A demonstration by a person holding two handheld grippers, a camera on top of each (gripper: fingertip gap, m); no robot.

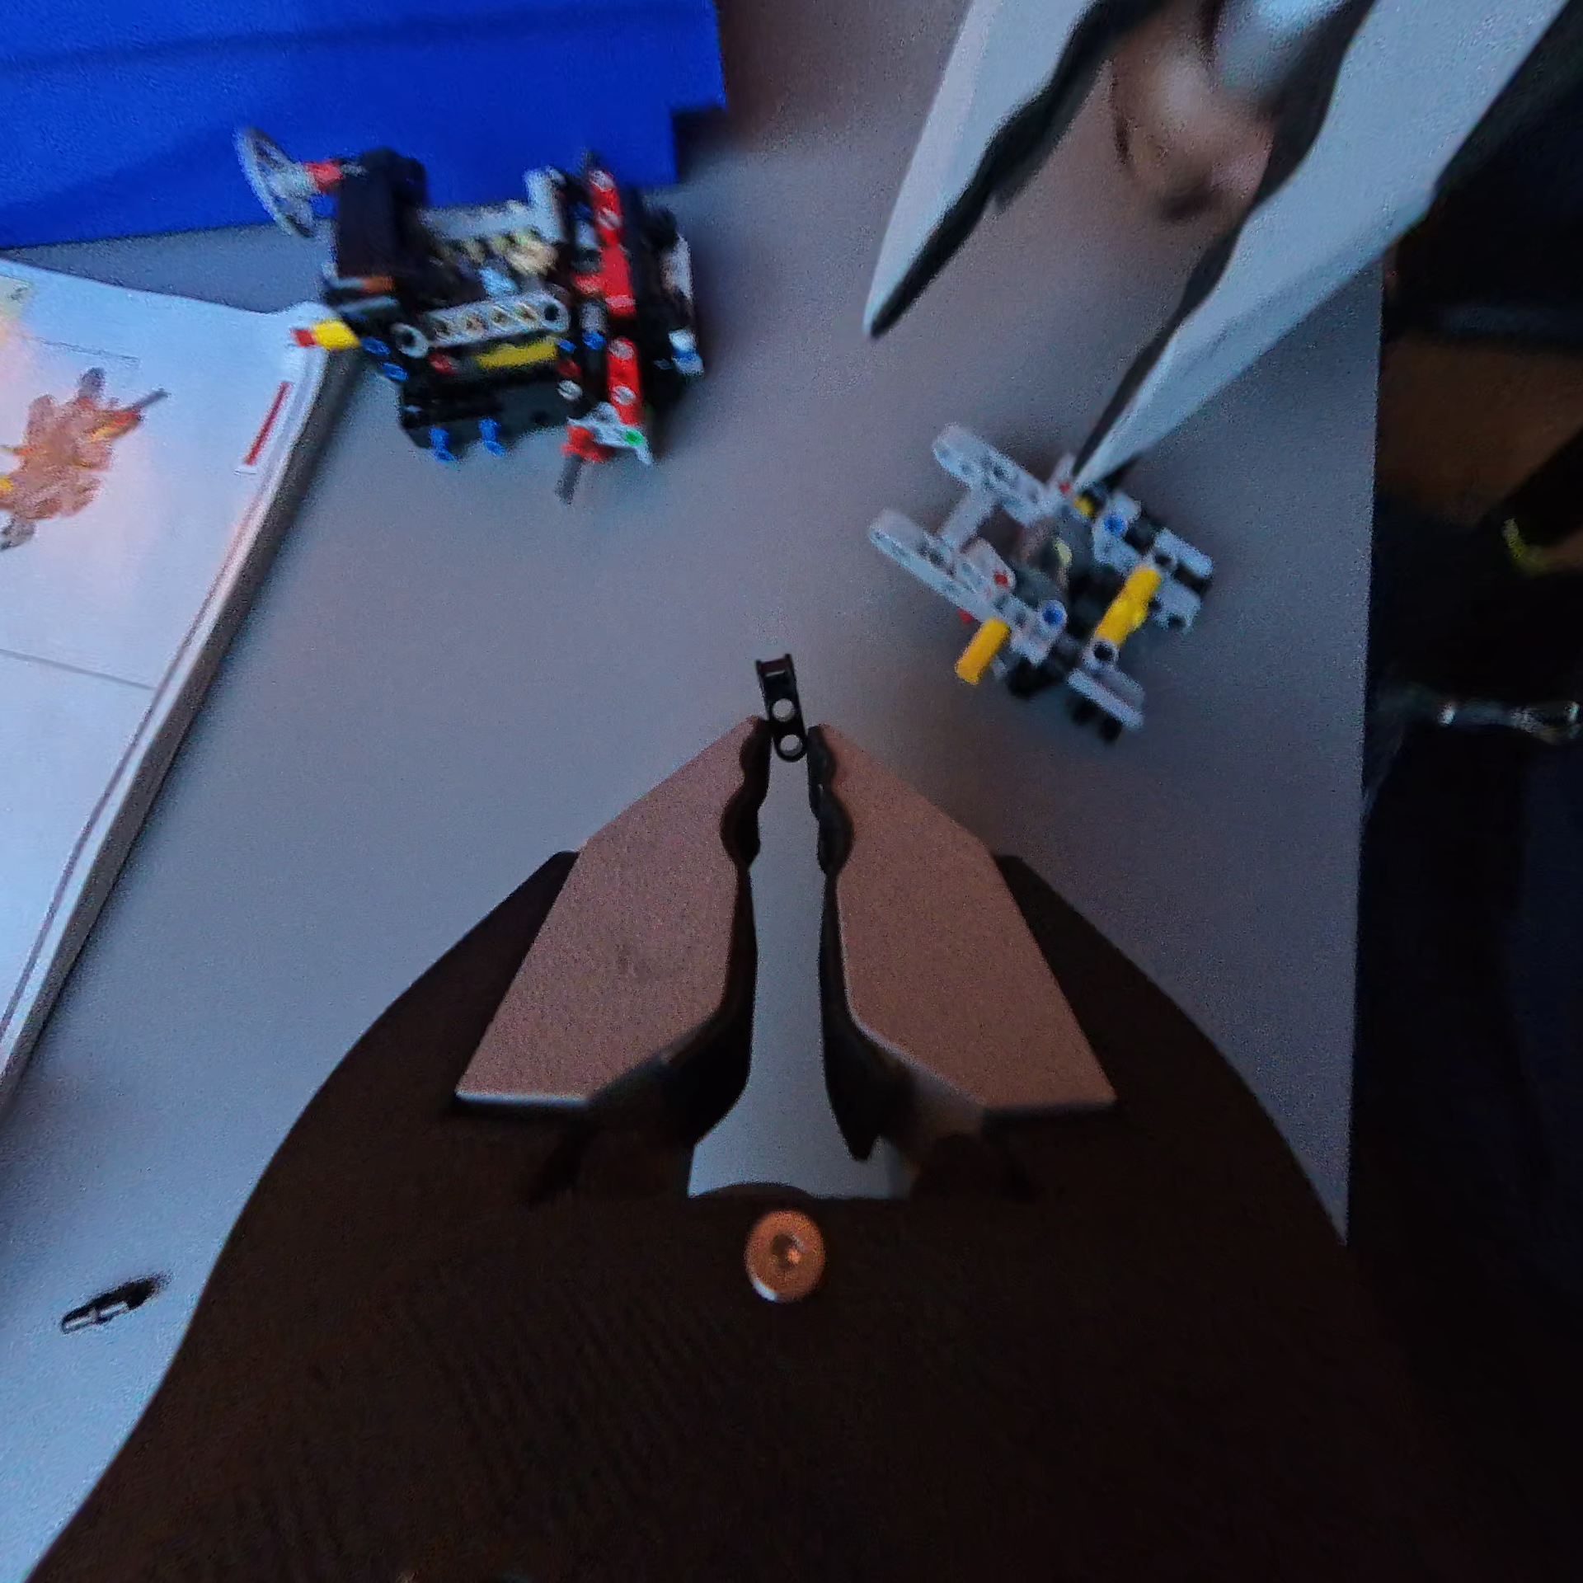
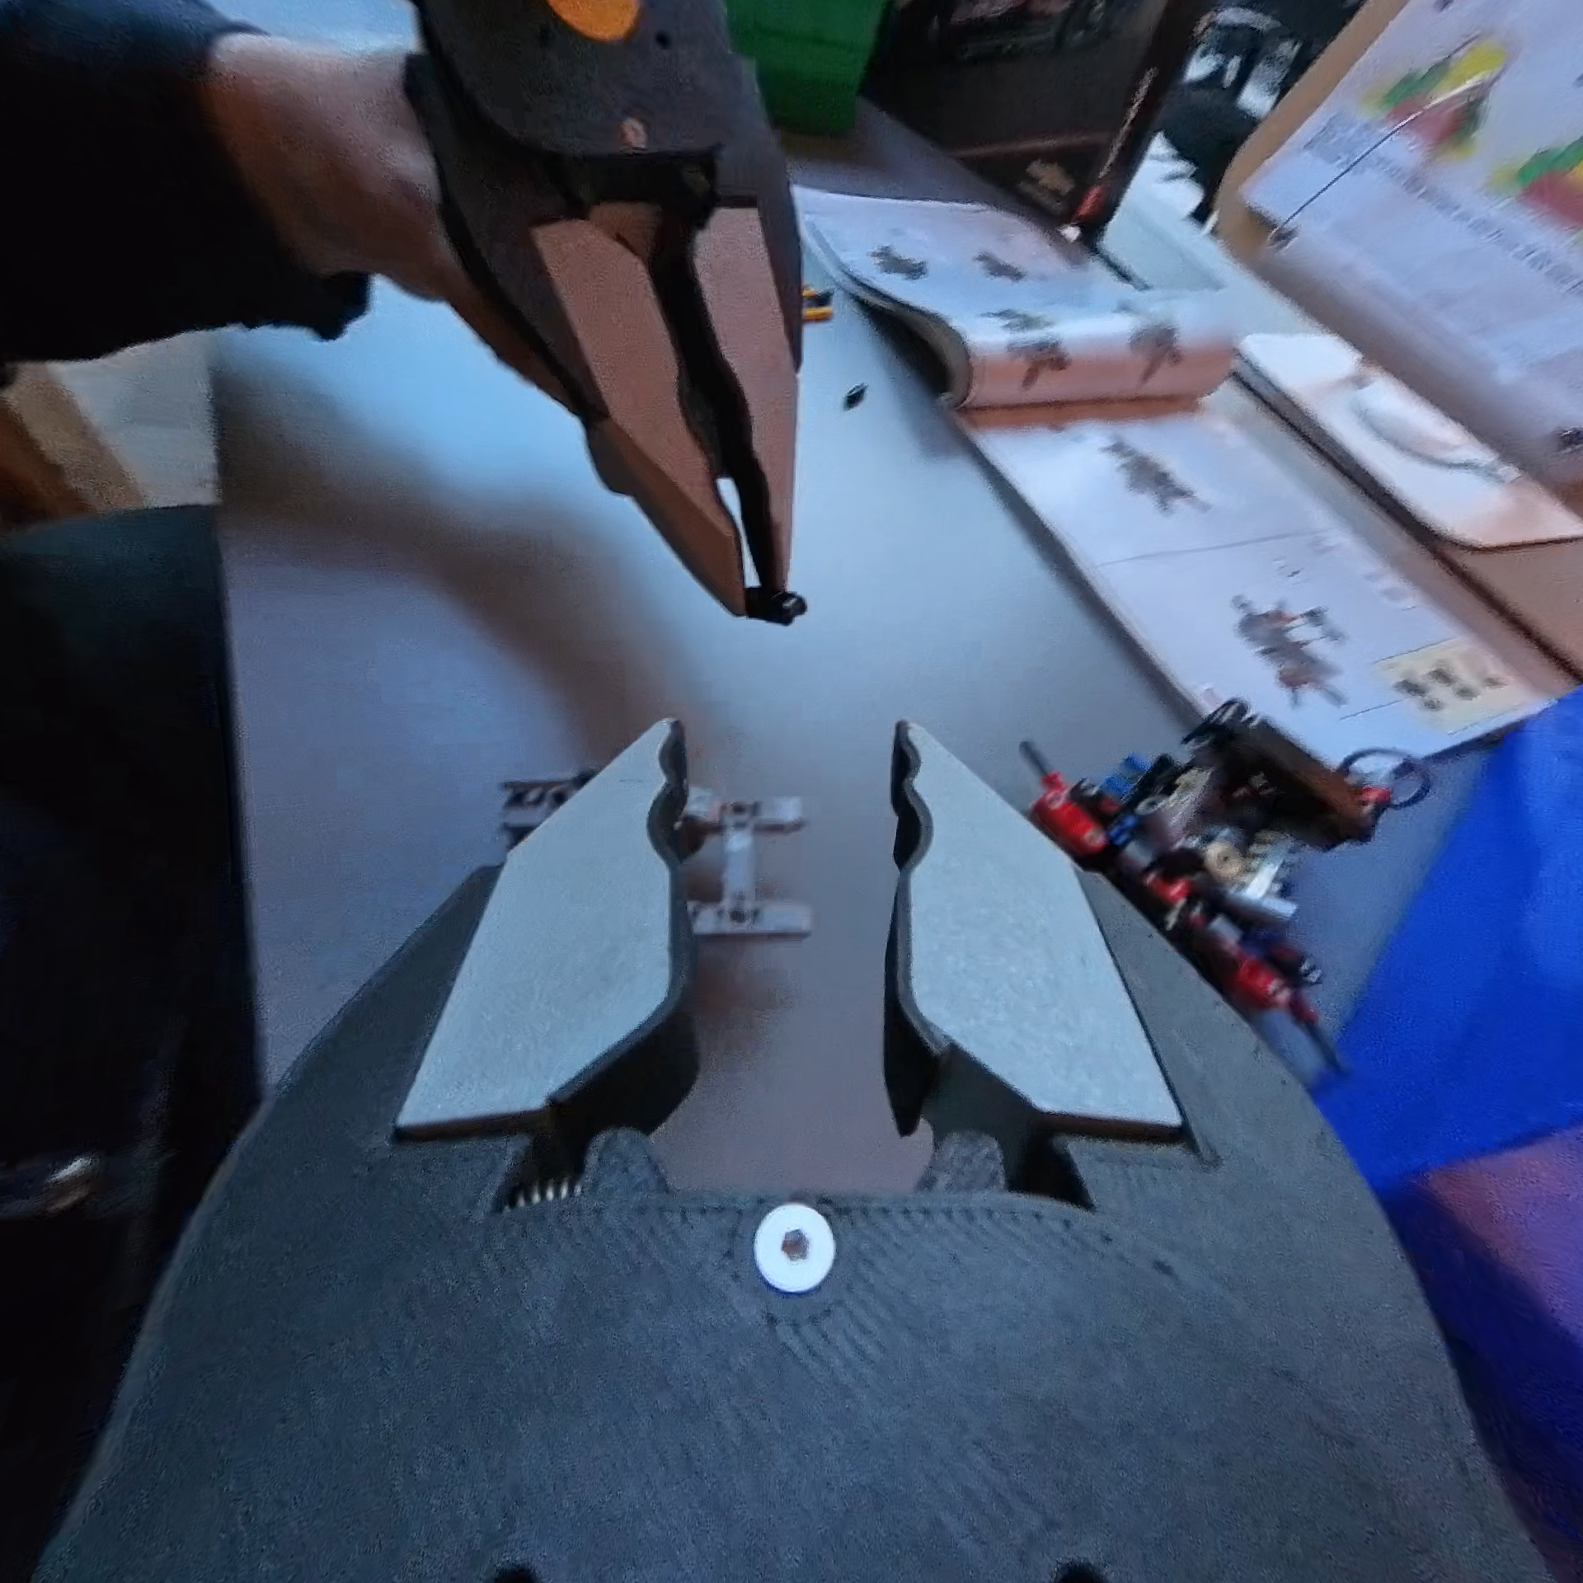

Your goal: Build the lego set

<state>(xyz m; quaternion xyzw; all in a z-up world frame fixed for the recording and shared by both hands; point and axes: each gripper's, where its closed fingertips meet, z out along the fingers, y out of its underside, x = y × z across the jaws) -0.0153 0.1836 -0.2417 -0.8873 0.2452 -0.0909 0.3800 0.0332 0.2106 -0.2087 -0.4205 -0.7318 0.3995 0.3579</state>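
Two tongs: the left tongs pinch a small black beam by its end only; a knock could twist it free. Right tongs gape wide, at frame centre.

The left gripper pinches a small black holed piece at its tips, above the grey table. At two o'clock the right gripper touches a grey-and-yellow build. At eleven o'clock sits a black-and-red build; at nine, an open booklet.
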